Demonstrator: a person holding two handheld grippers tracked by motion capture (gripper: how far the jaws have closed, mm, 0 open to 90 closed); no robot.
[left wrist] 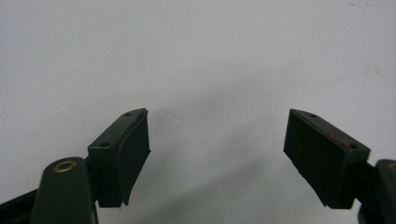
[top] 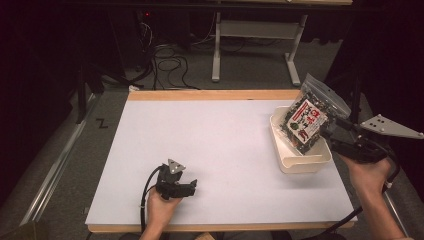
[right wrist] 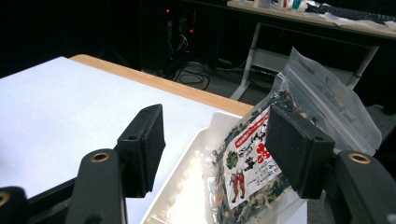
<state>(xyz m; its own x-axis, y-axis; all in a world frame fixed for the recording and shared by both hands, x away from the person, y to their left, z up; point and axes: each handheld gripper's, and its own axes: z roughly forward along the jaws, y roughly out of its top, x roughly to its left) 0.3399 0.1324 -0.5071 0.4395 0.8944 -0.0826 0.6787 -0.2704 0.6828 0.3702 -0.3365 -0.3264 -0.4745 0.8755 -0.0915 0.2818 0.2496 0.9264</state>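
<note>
Snack bag [right wrist: 254, 158] bottom hidden inside tray [right wrist: 187, 186], seemingly standing.

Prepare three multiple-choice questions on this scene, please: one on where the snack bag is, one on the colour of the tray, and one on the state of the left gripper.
1. Where is the clear plastic snack bag with the red and white label?
A. flat at the table's middle
B. leaning in the tray at the table's right edge
C. under the left gripper

2. Which colour is the rectangular plastic tray?
A. white
B. blue
C. black

3. How stands the left gripper?
A. shut on the bag
B. shut on nothing
C. open over bare white tabletop

Answers: 1 B, the high view shows it propped in the tray; 2 A, its walls are white; 3 C, its jaws are apart, nothing between.
</note>
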